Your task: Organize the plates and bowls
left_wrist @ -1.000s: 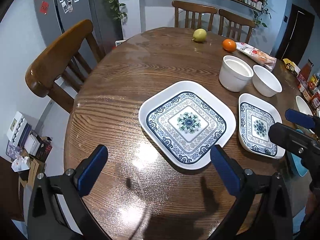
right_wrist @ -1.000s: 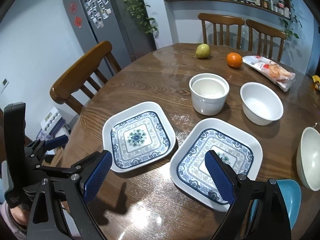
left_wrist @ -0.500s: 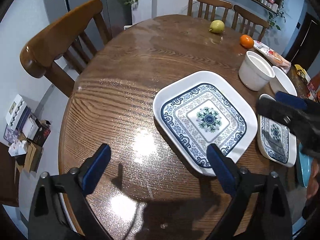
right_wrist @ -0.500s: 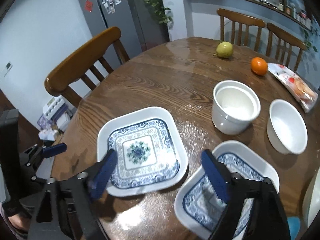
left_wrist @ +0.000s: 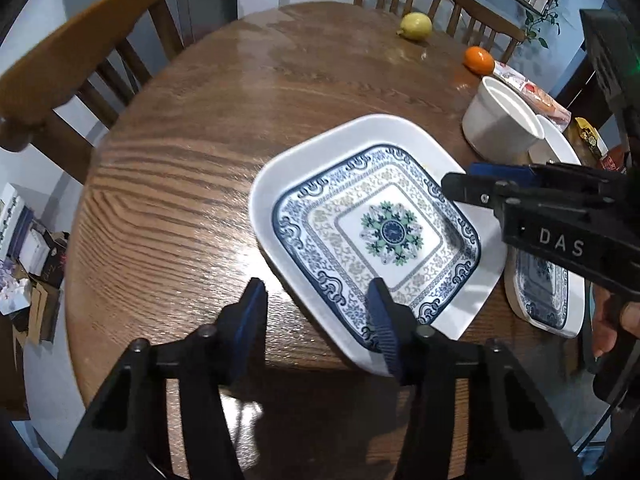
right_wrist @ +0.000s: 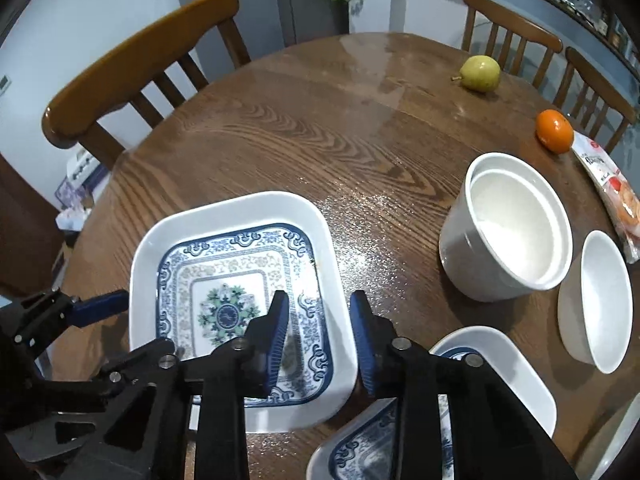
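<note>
Jaws of both grippers straddle opposite rims of the large plate point(right_wrist: 224, 216), partly spread, not clamping.

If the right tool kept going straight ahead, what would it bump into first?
Most likely the large patterned plate: the right tool already straddles its near right rim. Beyond that lies bare table; depth is hard to judge.

Both grippers, left gripper point(left_wrist: 318, 322) and right gripper point(right_wrist: 318, 338), are black plastic with silver screws and ribbed blue fingers point(right_wrist: 276, 336). White "DAS" lettering point(left_wrist: 561, 242) on the right one's side, bare hand point(left_wrist: 610, 328) behind it.
</note>
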### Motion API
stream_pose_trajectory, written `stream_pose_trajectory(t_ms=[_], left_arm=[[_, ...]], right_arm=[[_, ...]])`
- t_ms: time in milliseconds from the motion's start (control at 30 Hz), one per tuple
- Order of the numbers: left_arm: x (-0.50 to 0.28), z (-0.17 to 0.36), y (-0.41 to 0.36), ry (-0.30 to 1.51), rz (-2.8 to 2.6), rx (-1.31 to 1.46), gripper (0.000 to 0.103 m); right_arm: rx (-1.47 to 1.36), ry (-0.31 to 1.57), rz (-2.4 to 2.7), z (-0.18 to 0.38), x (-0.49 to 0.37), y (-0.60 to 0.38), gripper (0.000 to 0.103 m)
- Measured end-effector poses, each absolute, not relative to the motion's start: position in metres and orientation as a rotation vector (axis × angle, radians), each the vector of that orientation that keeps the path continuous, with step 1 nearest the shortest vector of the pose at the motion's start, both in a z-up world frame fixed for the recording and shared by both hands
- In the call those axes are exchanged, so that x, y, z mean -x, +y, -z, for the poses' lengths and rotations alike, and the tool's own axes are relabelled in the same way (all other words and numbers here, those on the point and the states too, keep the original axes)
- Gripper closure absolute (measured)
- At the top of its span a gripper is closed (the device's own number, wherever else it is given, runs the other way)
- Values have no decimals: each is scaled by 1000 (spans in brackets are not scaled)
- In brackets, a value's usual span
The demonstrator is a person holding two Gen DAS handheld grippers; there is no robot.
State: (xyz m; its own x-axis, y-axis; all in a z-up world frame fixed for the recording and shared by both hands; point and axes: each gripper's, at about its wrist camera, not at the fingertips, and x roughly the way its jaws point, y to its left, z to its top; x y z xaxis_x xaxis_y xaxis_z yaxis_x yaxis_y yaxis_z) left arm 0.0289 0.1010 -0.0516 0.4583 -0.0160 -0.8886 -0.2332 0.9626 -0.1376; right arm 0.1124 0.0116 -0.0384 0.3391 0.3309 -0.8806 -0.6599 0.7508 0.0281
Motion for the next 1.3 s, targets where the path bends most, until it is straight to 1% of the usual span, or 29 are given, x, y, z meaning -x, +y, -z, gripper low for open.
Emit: stream_pose_trajectory(t_ms=[67, 100, 133, 300, 367, 433, 567, 833, 1000, 1300], left_arm=[[-29, 52, 100, 1084, -141, 236, 63], [-30, 51, 101, 1080, -141, 232, 69], [-31, 51, 102, 1079, -143, 234, 71], [-34, 51, 108, 1072, -151, 241, 74], [-32, 51, 113, 1066, -165, 247, 75], [-32, 50, 121, 1064, -176, 275, 78], [-21, 42, 138, 1045, -204, 308, 78], [5, 12, 178, 982, -302, 285, 78], [12, 11, 176, 1000, -282, 258, 78], [10, 12, 144, 1048, -154, 146, 78]], right_arm=[[392, 1044, -658, 41, -114, 12, 81], [404, 1053, -657, 44, -116, 12, 82], [410, 1065, -657, 46, -118, 12, 85], [390, 1085, -662, 50, -125, 9, 86], [372, 1080, -659, 50, -123, 7, 90], [328, 1091, -669, 49, -122, 4, 91], [287, 1071, -709, 41, -112, 9, 94], [238, 1052, -796, 19, -87, 47, 94], [174, 1090, -794, 21, -74, 44, 94], [21, 1197, -744, 36, -34, -8, 94]])
